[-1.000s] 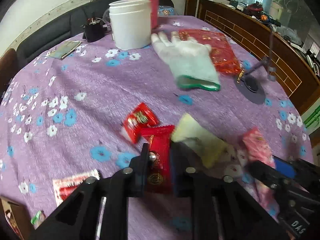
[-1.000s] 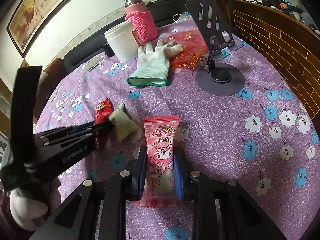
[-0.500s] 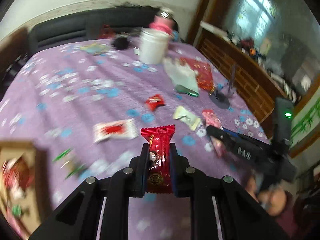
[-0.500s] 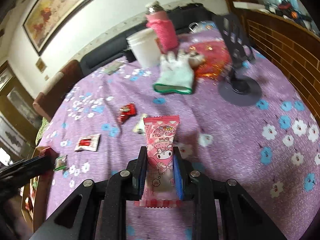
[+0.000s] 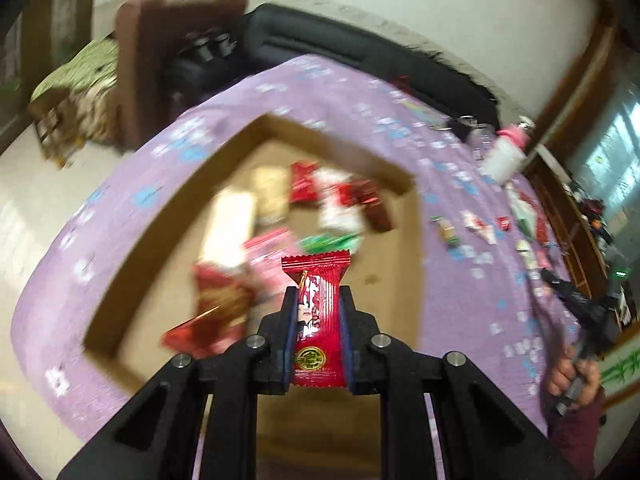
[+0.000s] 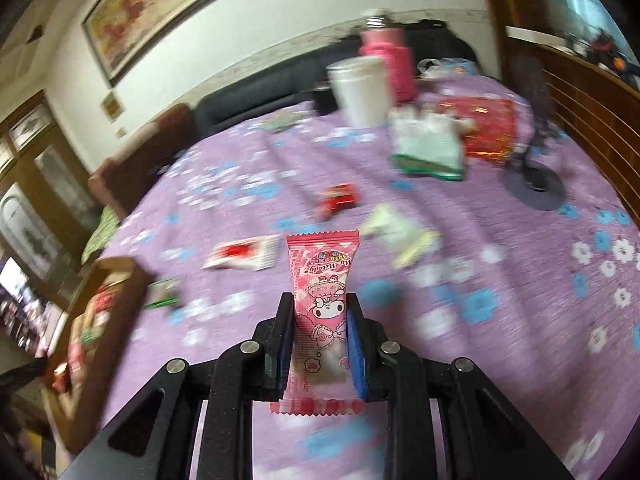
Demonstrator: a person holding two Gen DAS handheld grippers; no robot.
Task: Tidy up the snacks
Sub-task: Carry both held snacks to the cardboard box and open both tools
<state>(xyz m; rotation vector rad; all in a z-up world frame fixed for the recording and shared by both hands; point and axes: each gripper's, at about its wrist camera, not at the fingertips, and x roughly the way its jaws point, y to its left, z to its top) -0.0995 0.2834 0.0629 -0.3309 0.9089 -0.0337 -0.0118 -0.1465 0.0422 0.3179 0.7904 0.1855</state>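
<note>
Left claw [image 5: 316,320]: tilted down over the cardboard box [image 5: 256,132], clamped on a red snack packet [image 5: 316,312] that stands upright between its pads.
Right claw [image 6: 320,320]: angled down over the counter [image 6: 520,280], clamped on a pink snack packet [image 6: 322,300] with a cartoon figure; the packet's top flares above the pads and its crimped foot shows below them.
Right hand, seen from the left wrist: at the right edge, a bare hand [image 5: 572,372] with a dark red sleeve grips the black handle of the other tool.
Change, left side: a second ago this claw held the same red packet low over the purple cloth among loose snacks; now the open box fills the view beneath it, and the view has rolled.
Change, right side: the pink packet sits in the pads as before; the view has swung left, so the box now shows at its left edge.
Box contents: a blurred heap of red, white, pink, green and cream wrappers; single pieces cannot be told apart.
Loose on the counter: a small red packet [image 6: 338,198], a red-and-white sachet [image 6: 244,254], a pale yellow packet [image 6: 400,234], and a small green-edged piece [image 6: 162,294] near the box.
Far end: white tub [image 6: 362,90], pink flask [image 6: 386,62], white glove [image 6: 430,146], red foil bag [image 6: 480,124], black stand [image 6: 534,184].
</note>
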